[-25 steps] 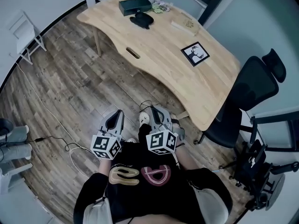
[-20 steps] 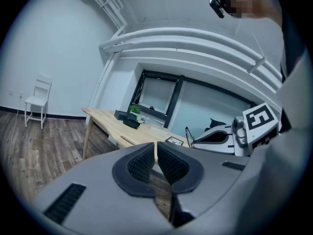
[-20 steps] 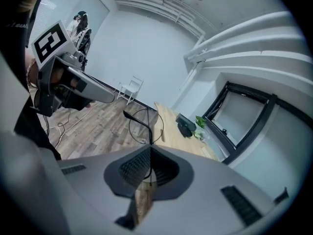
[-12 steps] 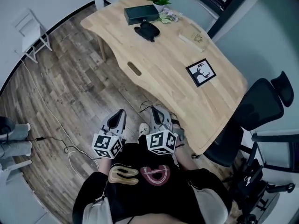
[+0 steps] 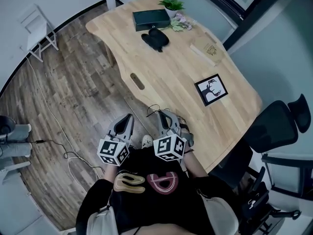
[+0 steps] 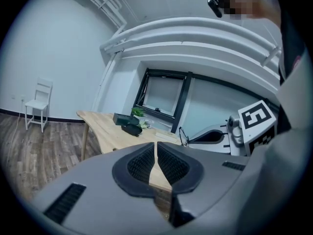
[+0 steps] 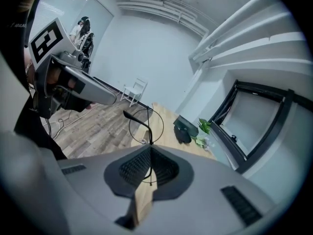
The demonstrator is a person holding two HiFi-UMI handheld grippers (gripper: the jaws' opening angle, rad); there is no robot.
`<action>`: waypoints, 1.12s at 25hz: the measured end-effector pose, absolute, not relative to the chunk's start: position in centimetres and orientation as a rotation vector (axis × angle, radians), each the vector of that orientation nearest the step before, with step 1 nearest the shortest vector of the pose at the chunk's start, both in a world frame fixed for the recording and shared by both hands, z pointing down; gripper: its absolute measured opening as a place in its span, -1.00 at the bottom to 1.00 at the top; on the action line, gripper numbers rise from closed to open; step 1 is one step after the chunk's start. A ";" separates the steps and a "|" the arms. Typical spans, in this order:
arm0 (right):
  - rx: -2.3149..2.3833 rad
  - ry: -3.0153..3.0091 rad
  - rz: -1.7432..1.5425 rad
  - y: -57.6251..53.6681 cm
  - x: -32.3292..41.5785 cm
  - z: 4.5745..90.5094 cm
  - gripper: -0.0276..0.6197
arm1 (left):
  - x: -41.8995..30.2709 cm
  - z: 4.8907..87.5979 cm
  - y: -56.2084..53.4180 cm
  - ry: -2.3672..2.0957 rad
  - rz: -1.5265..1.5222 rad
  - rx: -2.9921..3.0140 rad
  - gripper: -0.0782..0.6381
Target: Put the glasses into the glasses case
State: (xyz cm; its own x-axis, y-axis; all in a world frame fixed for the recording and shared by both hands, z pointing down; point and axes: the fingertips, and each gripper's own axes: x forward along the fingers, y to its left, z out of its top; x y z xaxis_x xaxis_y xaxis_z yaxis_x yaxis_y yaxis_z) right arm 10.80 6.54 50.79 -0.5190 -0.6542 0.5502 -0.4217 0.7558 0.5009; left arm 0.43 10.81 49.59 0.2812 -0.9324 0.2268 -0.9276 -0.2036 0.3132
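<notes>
Thin wire-framed glasses (image 7: 145, 124) stick out of my right gripper (image 7: 150, 151), which is shut on them by the frame. In the head view that gripper (image 5: 161, 114) is held close to the body by the table's near edge, and the glasses (image 5: 153, 110) show as a fine loop at its tip. My left gripper (image 5: 128, 117) is beside it, over the floor, pads together with nothing between them (image 6: 155, 146). The black glasses case (image 5: 155, 39) lies closed at the far end of the wooden table (image 5: 181, 102), well away from both grippers. From the grippers the case (image 6: 131, 129) (image 7: 183, 133) is small.
A dark green box (image 5: 151, 18) and a potted plant (image 5: 172, 5) stand behind the case. A wooden block (image 5: 208, 49) and a black-and-white marker card (image 5: 211, 89) lie further right. A black office chair (image 5: 274, 126) is at the right, a white chair (image 5: 36, 31) and floor cables (image 5: 54, 131) at the left.
Both grippers, the right one still holding the glasses, have travelled with the person along the table. The case and box now sit lower and nearer in the head view.
</notes>
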 end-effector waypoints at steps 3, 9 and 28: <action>0.793 -2.206 -0.386 5.8 11.0 50.8 -0.88 | 1.1 50.0 10.2 -1.674 -0.008 2.161 -0.70; 0.777 -2.207 -0.367 4.9 11.6 51.3 -0.88 | 1.6 50.3 8.7 -1.680 0.001 2.145 -0.70; 0.888 -2.128 -0.299 -2.7 9.2 51.5 -0.88 | -1.9 50.0 -0.7 -1.568 0.032 2.248 -0.70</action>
State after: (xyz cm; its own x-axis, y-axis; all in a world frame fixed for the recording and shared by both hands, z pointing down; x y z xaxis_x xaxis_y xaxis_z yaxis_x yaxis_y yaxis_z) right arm 9.23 -2.67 51.50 -0.4389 -0.6825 0.5844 -0.4949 0.7265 0.4767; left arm -1.90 -0.70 50.01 0.3713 -0.8965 0.2415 -0.9056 -0.2922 0.3074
